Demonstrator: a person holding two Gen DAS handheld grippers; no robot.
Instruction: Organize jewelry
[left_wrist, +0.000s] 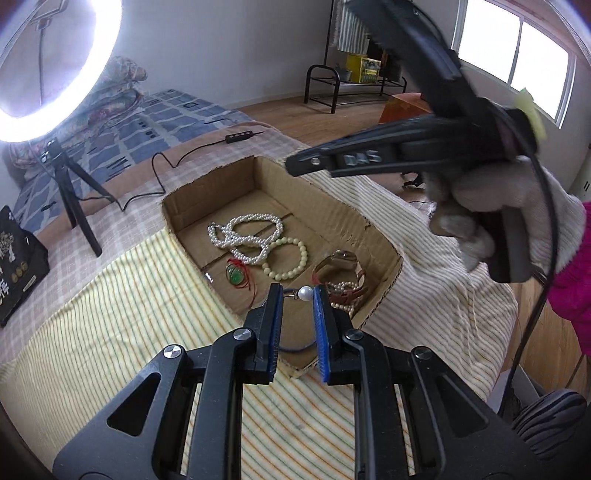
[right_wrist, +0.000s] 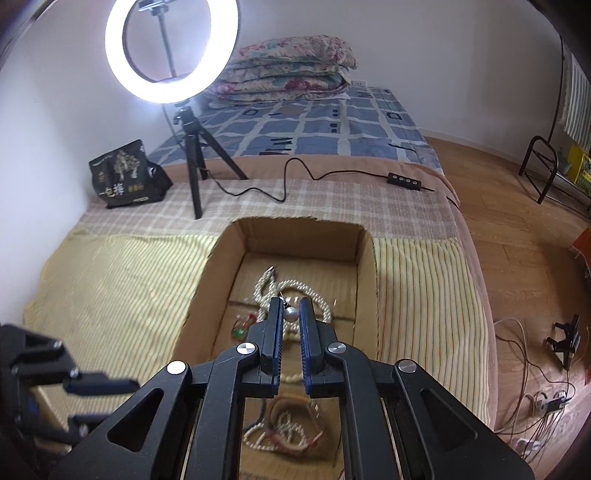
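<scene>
While both grippers hang over the cardboard box (left_wrist: 332, 206) at frame centre, a pearl earring (left_wrist: 305, 293) is pinched by the left gripper (left_wrist: 298, 295); another pearl earring (right_wrist: 290, 314) is pinched by the right gripper (right_wrist: 290, 308). A pearl necklace (left_wrist: 243, 236) is seen inside.

Left gripper (left_wrist: 298, 293) hangs over the near end of an open cardboard box (left_wrist: 325, 206) set on a striped cloth (left_wrist: 122, 295). Between its blue pads (left_wrist: 320, 325) sits a pearl earring (left_wrist: 305, 293), touching the right pad; whether the jaws clamp it is unclear. Inside the box: pearl necklace (left_wrist: 243, 236), cream bead bracelet (left_wrist: 286, 258), green pendant (left_wrist: 236, 276). Right gripper (left_wrist: 295, 166) hangs above the box, held by a gloved hand (left_wrist: 491, 218)
</scene>
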